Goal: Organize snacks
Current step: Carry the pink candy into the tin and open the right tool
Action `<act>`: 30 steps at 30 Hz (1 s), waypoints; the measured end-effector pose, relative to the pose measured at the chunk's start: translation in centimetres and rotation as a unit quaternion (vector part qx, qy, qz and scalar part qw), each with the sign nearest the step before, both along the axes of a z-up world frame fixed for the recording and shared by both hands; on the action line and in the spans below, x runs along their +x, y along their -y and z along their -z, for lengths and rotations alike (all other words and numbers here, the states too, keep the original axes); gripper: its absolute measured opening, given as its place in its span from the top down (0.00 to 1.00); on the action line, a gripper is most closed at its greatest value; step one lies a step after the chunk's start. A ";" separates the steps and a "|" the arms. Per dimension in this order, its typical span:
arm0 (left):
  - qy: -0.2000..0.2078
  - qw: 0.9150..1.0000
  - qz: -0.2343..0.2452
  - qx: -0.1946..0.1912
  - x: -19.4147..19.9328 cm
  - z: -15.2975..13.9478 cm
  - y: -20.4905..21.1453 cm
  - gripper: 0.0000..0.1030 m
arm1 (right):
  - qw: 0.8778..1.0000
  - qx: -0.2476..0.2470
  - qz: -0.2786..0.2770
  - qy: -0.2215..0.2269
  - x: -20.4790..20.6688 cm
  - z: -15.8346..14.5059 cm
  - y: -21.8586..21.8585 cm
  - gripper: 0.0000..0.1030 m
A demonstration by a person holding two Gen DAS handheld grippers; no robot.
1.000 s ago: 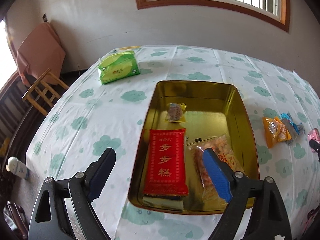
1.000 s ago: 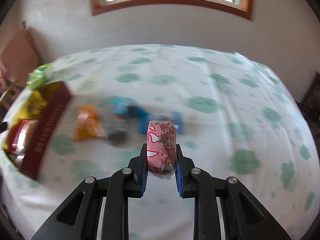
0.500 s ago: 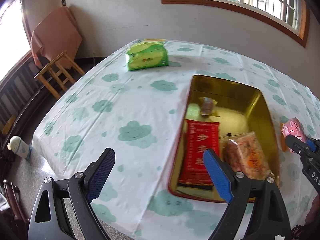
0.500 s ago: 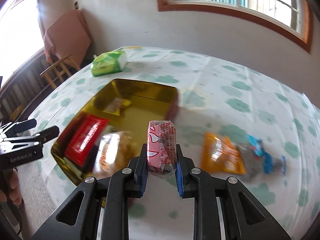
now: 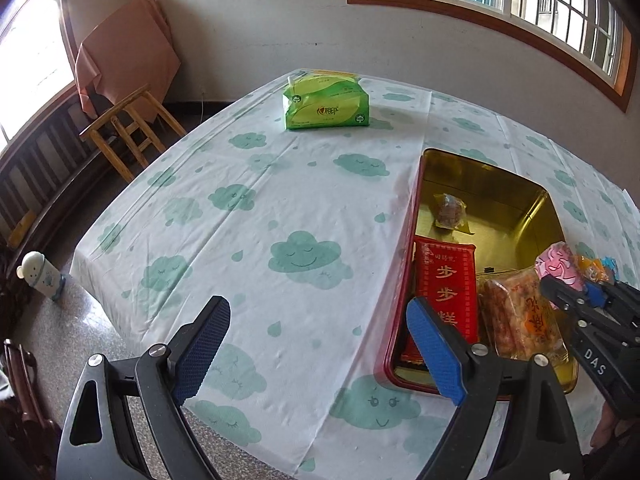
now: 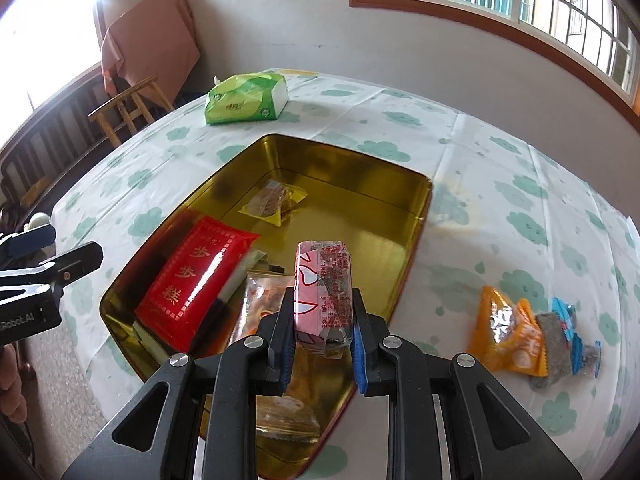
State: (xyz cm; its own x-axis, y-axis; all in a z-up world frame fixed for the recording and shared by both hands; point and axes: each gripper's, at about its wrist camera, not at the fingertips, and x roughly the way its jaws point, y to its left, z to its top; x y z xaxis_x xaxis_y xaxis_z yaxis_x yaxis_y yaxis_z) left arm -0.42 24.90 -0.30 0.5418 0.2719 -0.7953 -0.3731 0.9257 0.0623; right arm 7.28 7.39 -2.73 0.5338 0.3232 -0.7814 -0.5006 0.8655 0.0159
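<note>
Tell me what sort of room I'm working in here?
Most likely a home dining room: a table under a cloud-print tablecloth, a wooden stool by the wall, and a green tissue pack near the gold snack tin.

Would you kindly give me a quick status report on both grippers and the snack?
Right gripper shut on pink snack, above gold tin. Left gripper open, empty, over tablecloth. Open tin floor ahead, nothing blocking.

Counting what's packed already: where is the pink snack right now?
The pink snack is clamped in the right tool, above the gold tin, near the red packet.
</note>
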 end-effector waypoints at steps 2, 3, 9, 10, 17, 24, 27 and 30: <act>0.000 1.000 -0.002 0.000 -0.1 0.0 -0.1 0.15 | 1.000 0.003 -0.003 -0.003 0.0 0.1 -0.3 0.77; 0.000 1.000 -0.002 -0.001 -0.1 0.0 -0.2 0.15 | 1.000 0.005 -0.005 -0.006 0.1 0.2 -0.6 0.77; -0.003 1.000 -0.004 -0.004 -0.3 0.1 -0.3 0.15 | 1.000 0.009 -0.006 -0.010 -0.1 0.5 -1.1 0.76; -0.003 1.000 -0.003 -0.004 -0.3 0.1 -0.2 0.15 | 1.000 0.007 -0.005 -0.009 -0.2 0.5 -1.1 0.76; -0.002 1.000 -0.002 -0.003 -0.3 -0.1 -0.1 0.15 | 1.000 0.005 0.001 -0.011 0.0 0.4 -1.1 0.75; 0.002 1.000 0.002 0.000 -0.5 -0.6 0.3 0.14 | 1.000 0.009 -0.001 -0.006 -0.1 0.0 -0.7 0.75; 0.000 1.000 0.005 0.001 -0.5 -0.7 0.6 0.14 | 1.000 0.016 0.000 -0.003 -0.2 -0.2 -0.4 0.75; -0.003 1.000 0.008 0.003 -0.6 -0.7 1.0 0.14 | 1.000 0.024 0.001 -0.004 -0.2 -0.5 0.1 0.74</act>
State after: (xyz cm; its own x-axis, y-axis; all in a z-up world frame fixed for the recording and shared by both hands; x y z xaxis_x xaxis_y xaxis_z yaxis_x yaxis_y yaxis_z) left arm -0.97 23.86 0.42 0.5413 0.2670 -0.7973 -0.3571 0.9315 0.0695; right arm 7.03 7.34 -2.24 0.5282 0.3602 -0.7690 -0.4991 0.8643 0.0620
